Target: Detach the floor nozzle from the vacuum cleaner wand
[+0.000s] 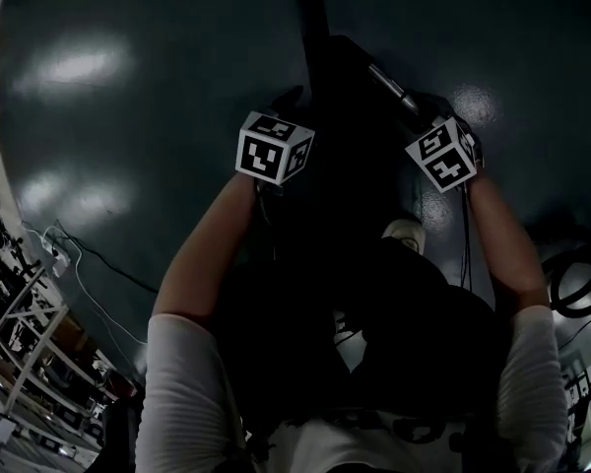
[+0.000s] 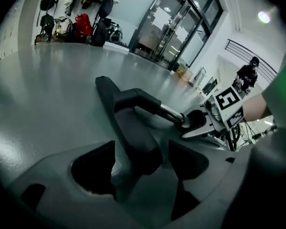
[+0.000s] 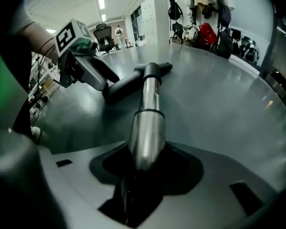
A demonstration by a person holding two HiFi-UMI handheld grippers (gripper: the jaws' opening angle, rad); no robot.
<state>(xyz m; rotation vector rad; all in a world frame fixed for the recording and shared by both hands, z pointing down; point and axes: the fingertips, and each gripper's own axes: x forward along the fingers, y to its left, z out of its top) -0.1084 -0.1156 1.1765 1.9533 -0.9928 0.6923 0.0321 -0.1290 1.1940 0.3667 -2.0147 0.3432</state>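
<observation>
The black floor nozzle (image 1: 320, 57) lies on the dark floor, joined to the metal wand (image 1: 394, 87), which runs back to the right. In the left gripper view the nozzle's neck (image 2: 131, 128) runs between the jaws of my left gripper (image 2: 138, 168); the jaws stand apart around it, open. My right gripper (image 3: 143, 175) straddles the shiny wand (image 3: 148, 118), which passes into the gap between its open jaws. The right gripper view shows the left gripper (image 3: 88, 66) with its tips at the nozzle (image 3: 128, 85). Both marker cubes show in the head view.
Bags and coats (image 3: 207, 32) hang along the far wall, beside glass doors (image 2: 174, 27). A person (image 2: 248, 75) stands far off. Cables and racks (image 1: 39, 294) crowd the left edge. The wearer's shoe (image 1: 406, 233) rests near the wand.
</observation>
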